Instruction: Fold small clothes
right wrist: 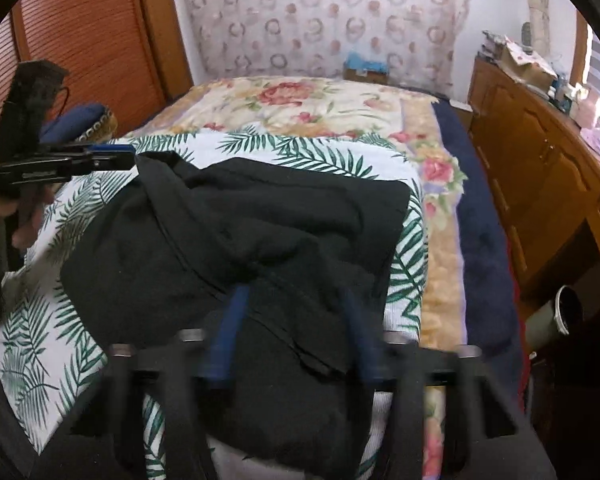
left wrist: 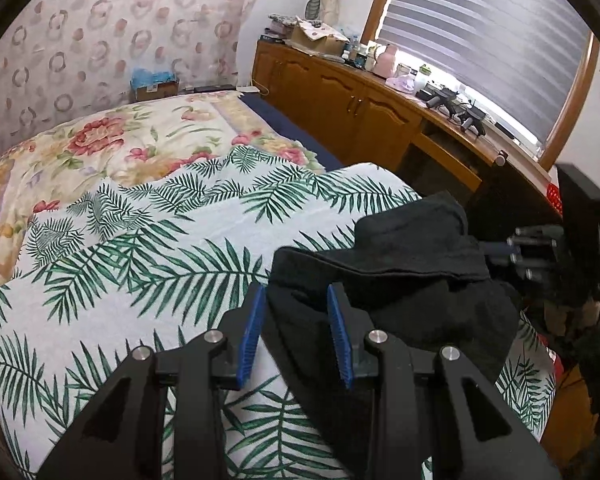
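Note:
A black garment (left wrist: 412, 280) lies bunched on a palm-leaf cloth (left wrist: 148, 280) on the bed; in the right wrist view it (right wrist: 240, 240) spreads across the middle. My left gripper (left wrist: 296, 320) is open, its blue pads either side of the garment's left edge; it also shows in the right wrist view (right wrist: 112, 160) at the garment's far left corner. My right gripper (right wrist: 292, 336) is open and blurred, its fingers straddling the garment's near edge; it shows at the right in the left wrist view (left wrist: 516, 252).
A floral bedspread (left wrist: 120, 144) covers the far half of the bed. A wooden sideboard (left wrist: 340, 100) with clutter runs along the right under a window blind. A wooden louvred door (right wrist: 80, 40) stands at the left.

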